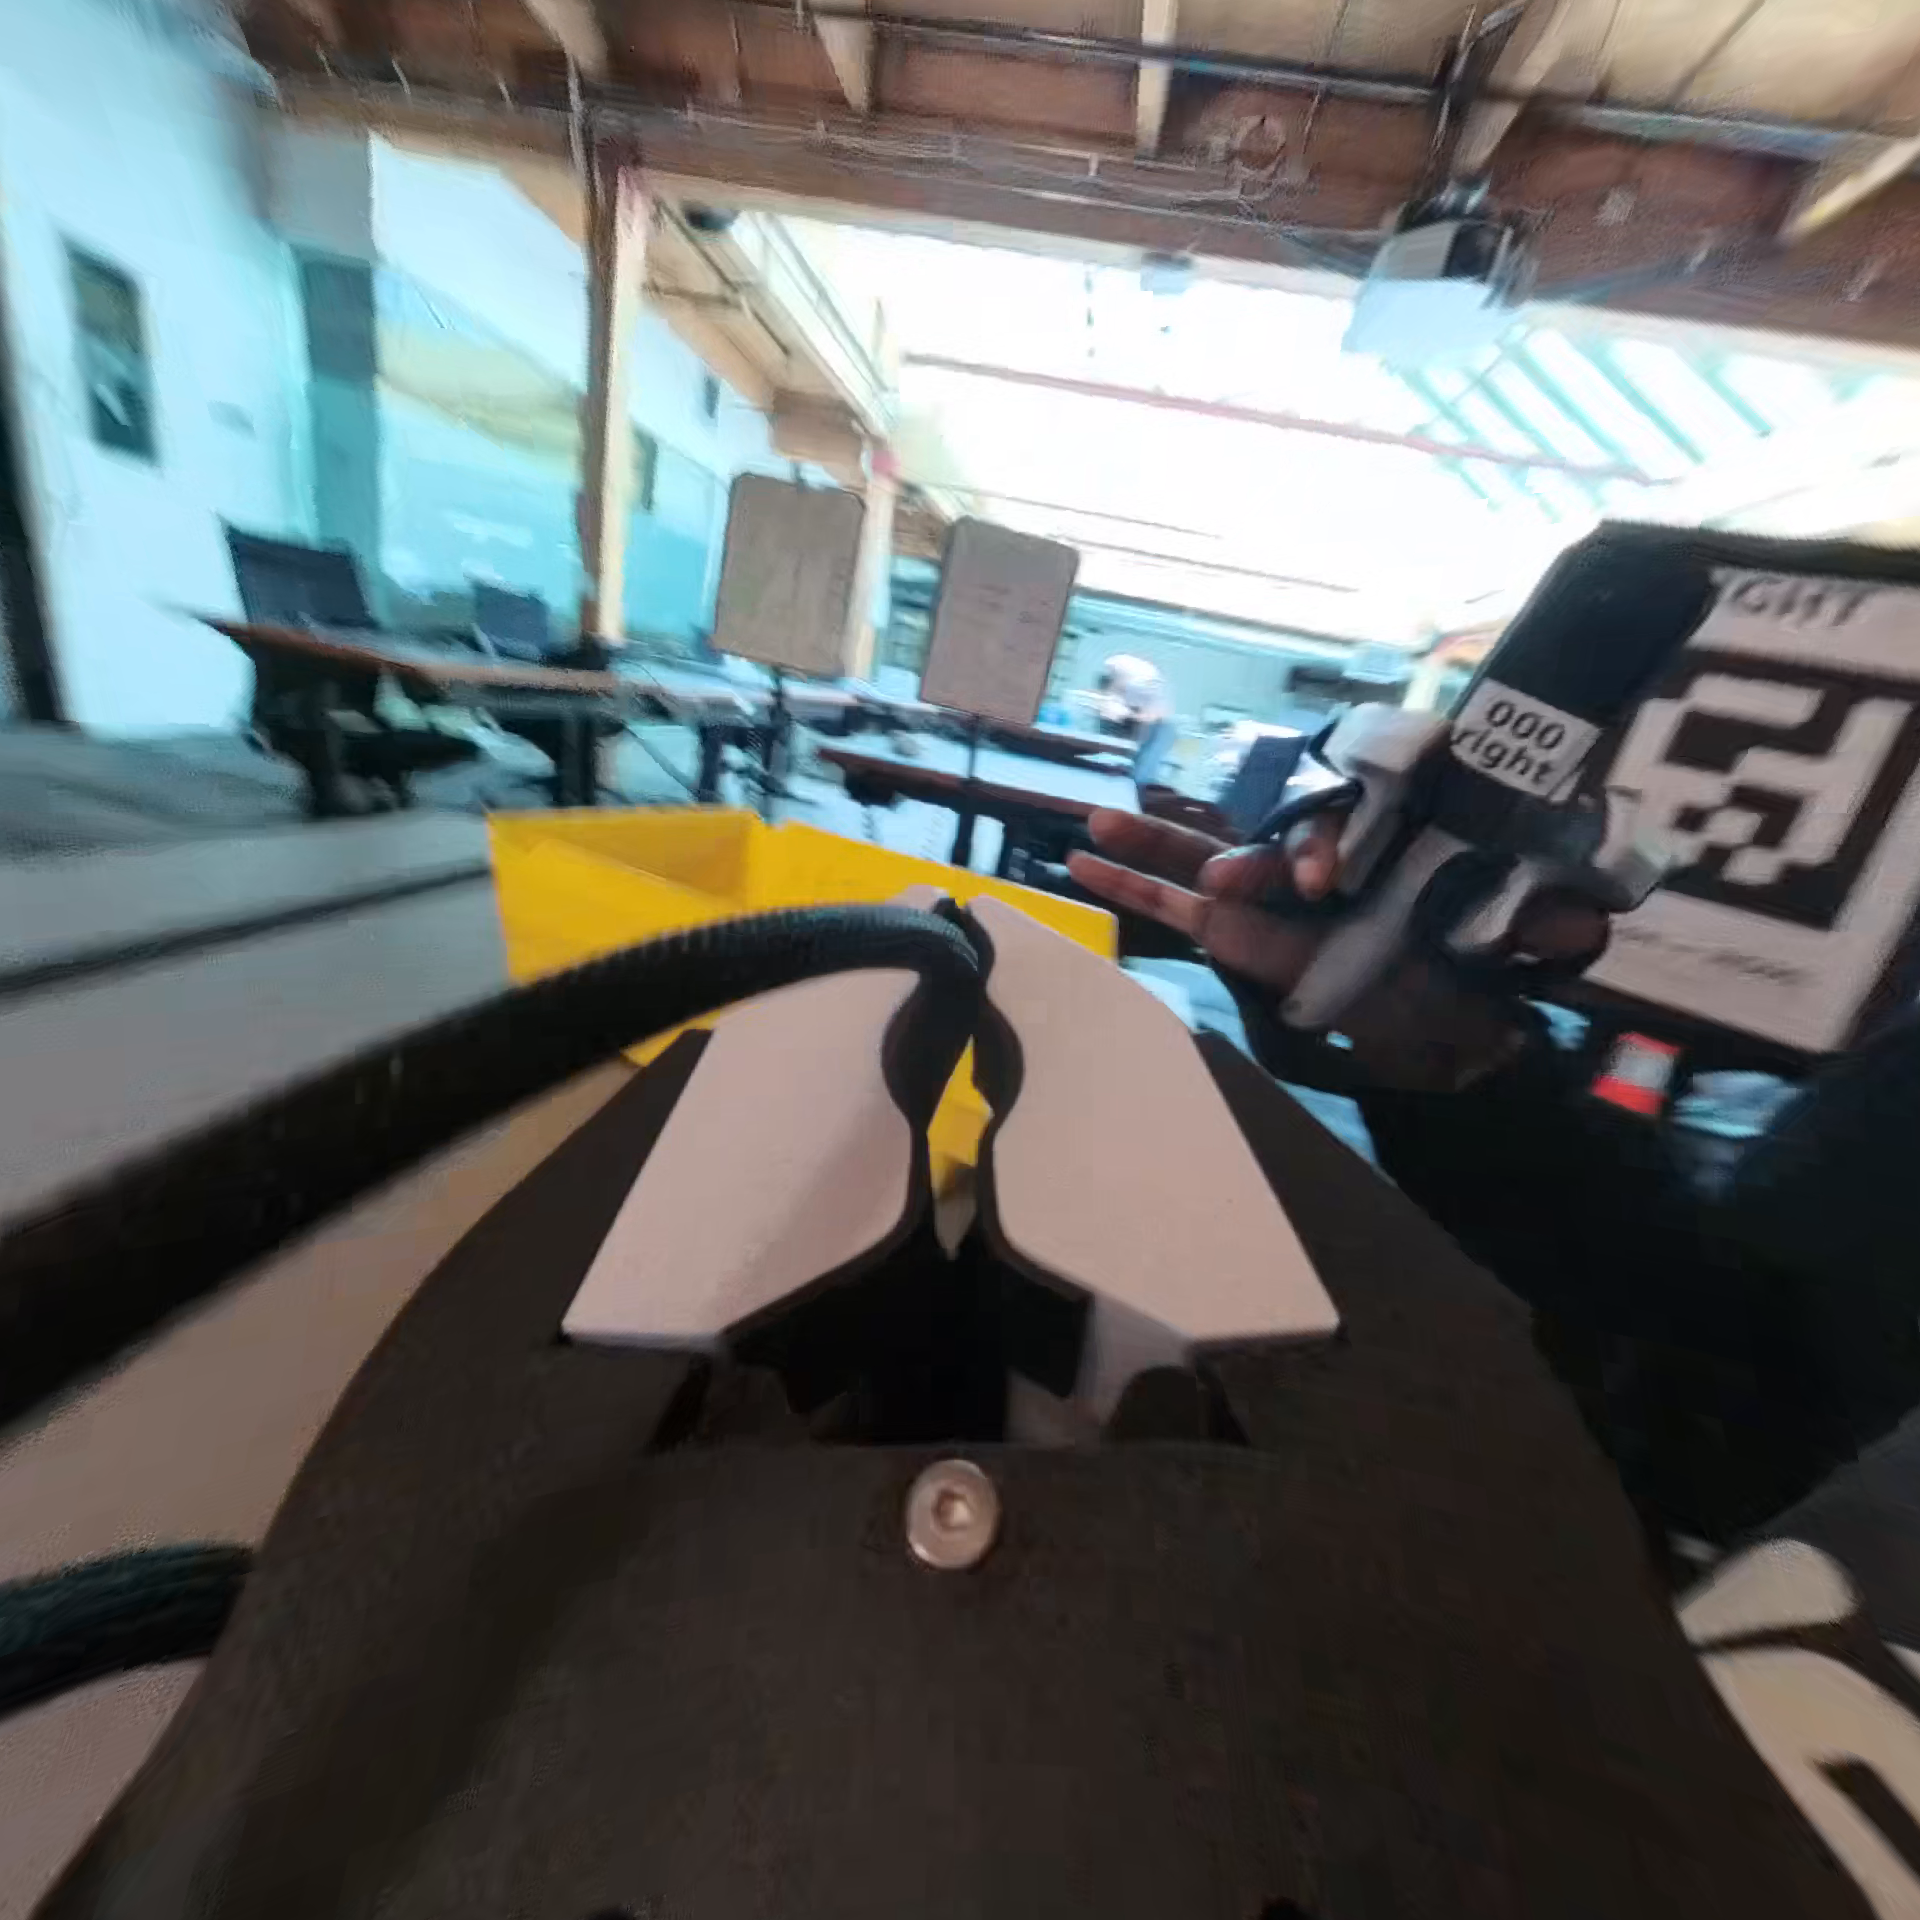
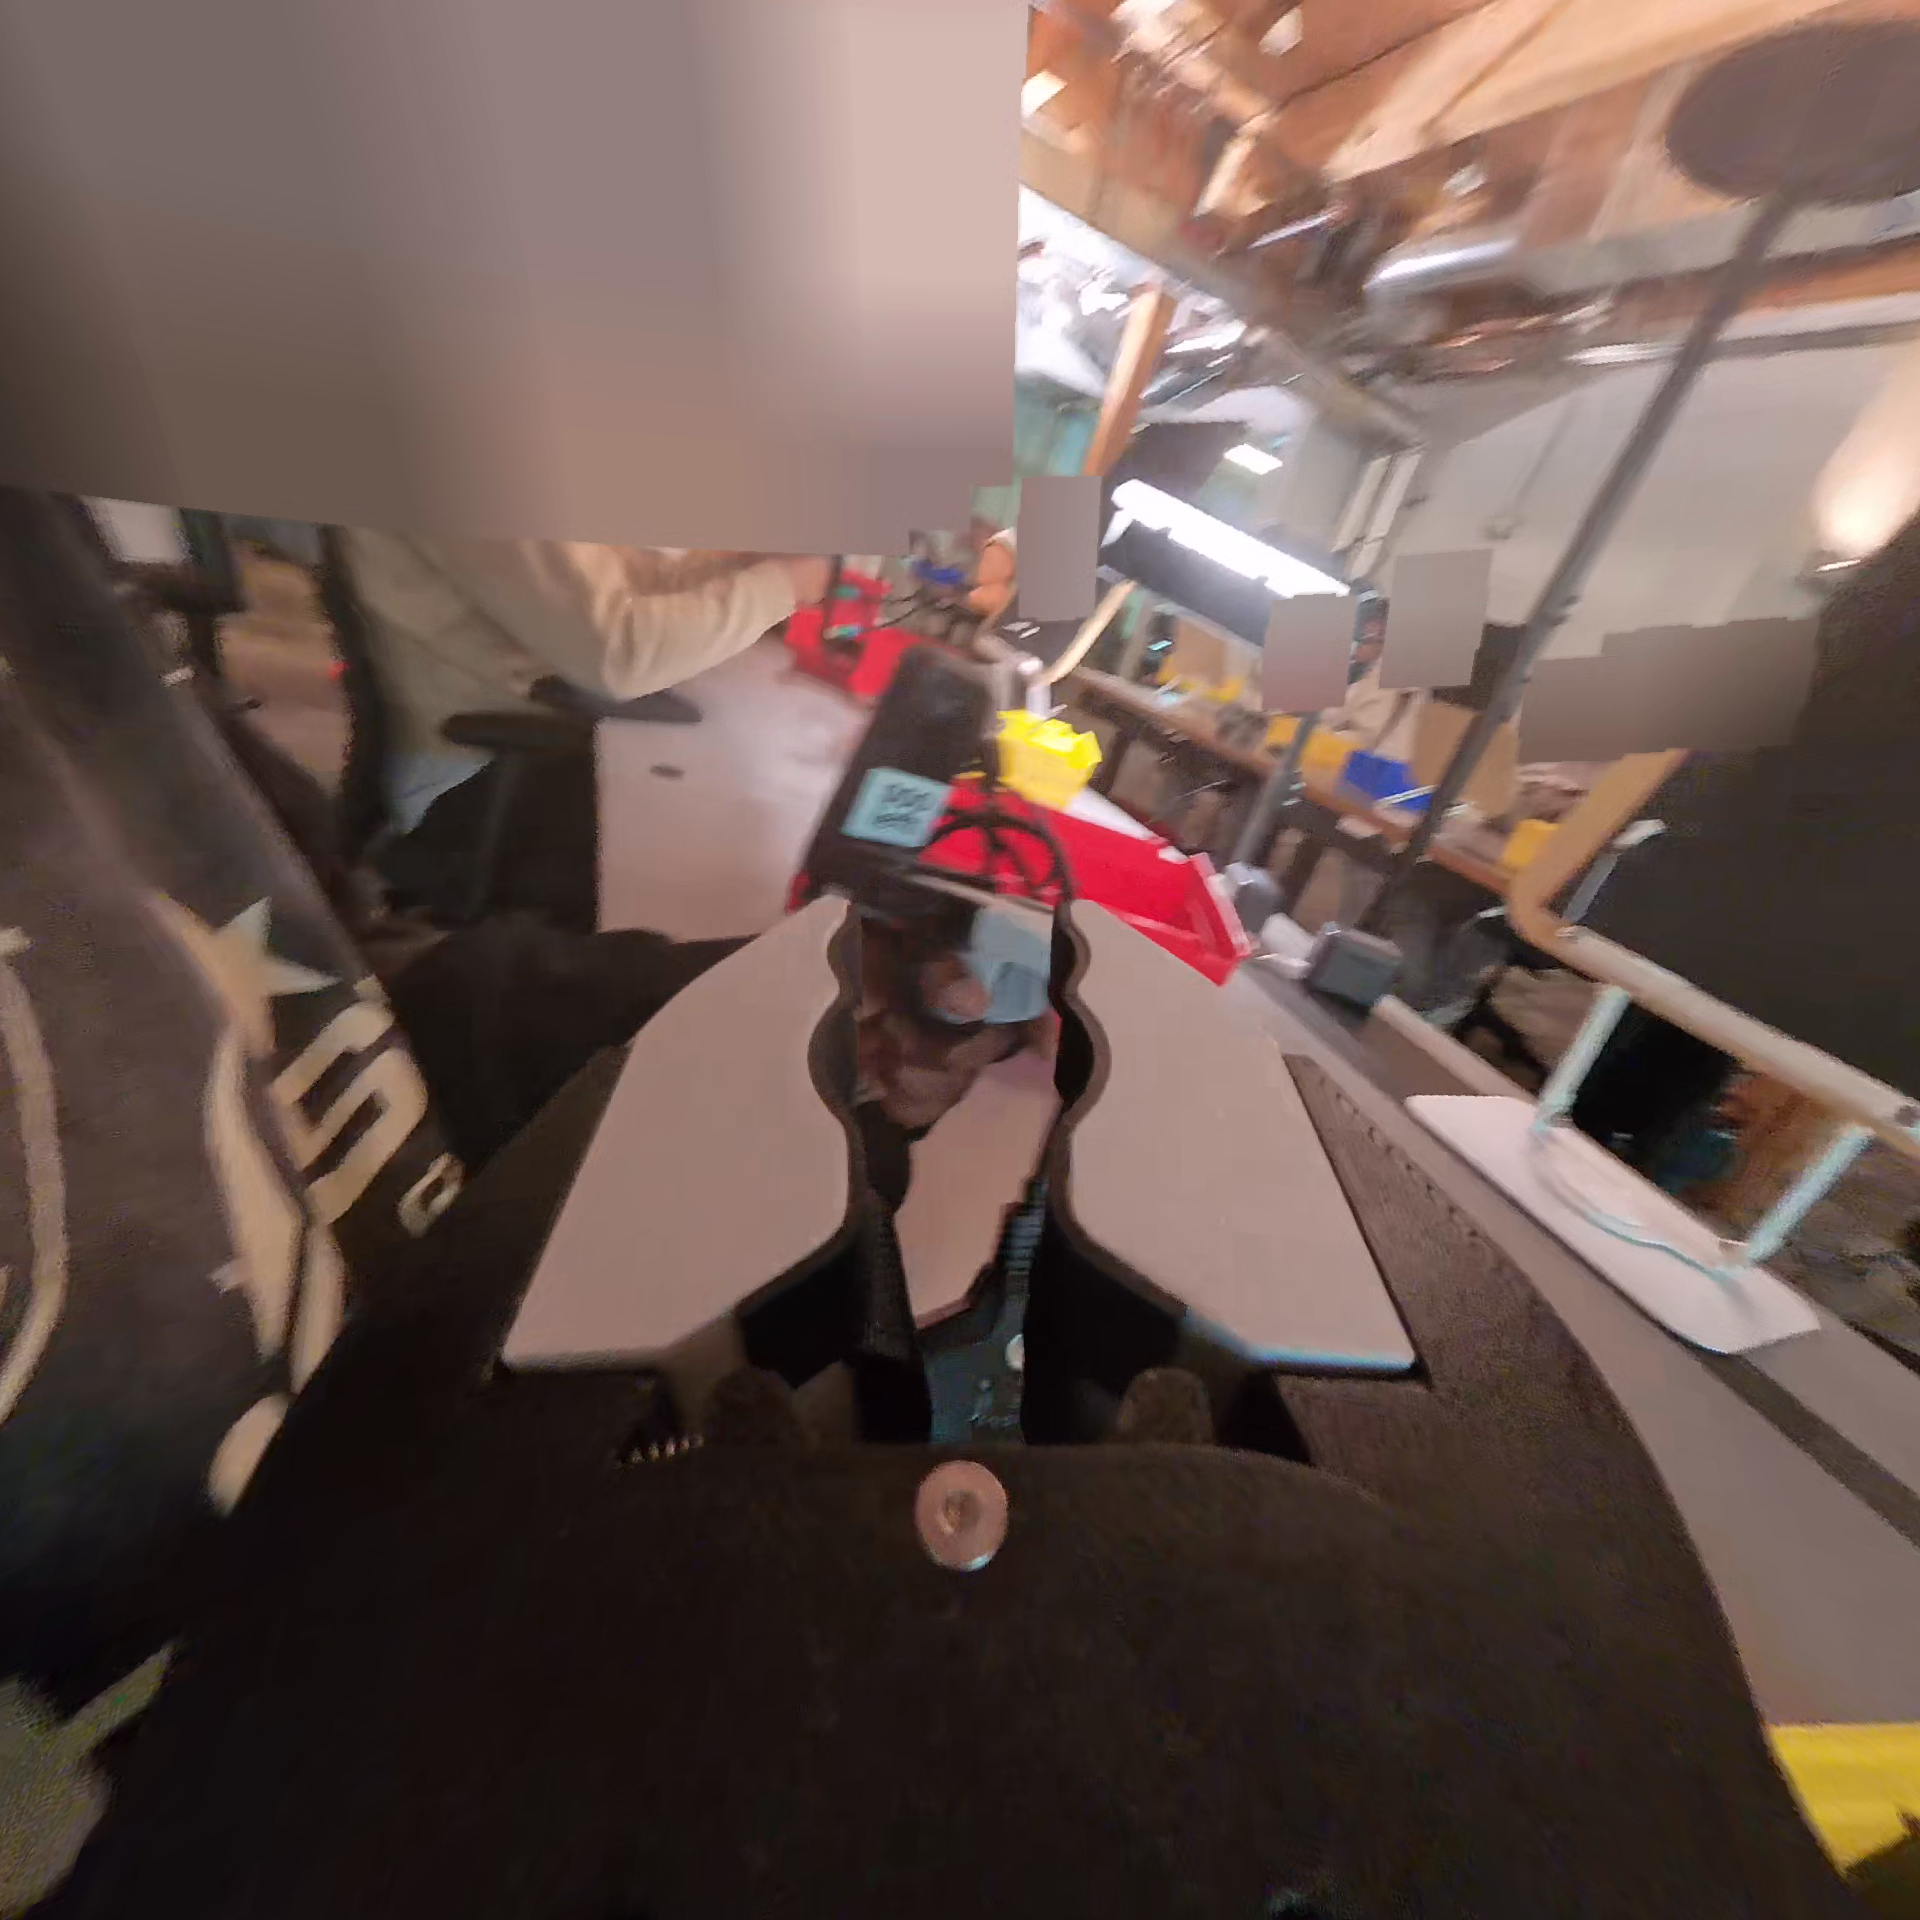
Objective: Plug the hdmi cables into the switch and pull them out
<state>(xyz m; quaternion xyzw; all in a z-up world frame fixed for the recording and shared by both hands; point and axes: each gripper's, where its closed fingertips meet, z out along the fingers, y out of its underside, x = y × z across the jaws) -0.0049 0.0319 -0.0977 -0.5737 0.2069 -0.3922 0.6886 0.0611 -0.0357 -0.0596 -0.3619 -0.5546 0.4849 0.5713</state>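
My left gripper (image 1: 961, 906) is shut on a black braided HDMI cable (image 1: 623, 987), pinched at the fingertips. The cable arcs off to the left and down toward the table. Its plug end is hidden behind the fingers. My right gripper (image 2: 956, 914) is open, with a clear gap between its fingers and nothing gripped. Through that gap I see the left gripper's body (image 2: 914, 769), the hand holding it, one of its grey fingers (image 2: 966, 1195) and the cable (image 2: 883, 1257). The right gripper's handle (image 1: 1382, 831) shows at the right of the left wrist view, held in a hand. I see no switch.
A yellow bin (image 1: 665, 883) stands on the grey table (image 1: 208, 987) just beyond the left fingertips. The right wrist view shows a red bin (image 2: 1143, 883), a small yellow bin (image 2: 1044, 753), a white stand base (image 2: 1621, 1226) on the table, and people at benches behind.
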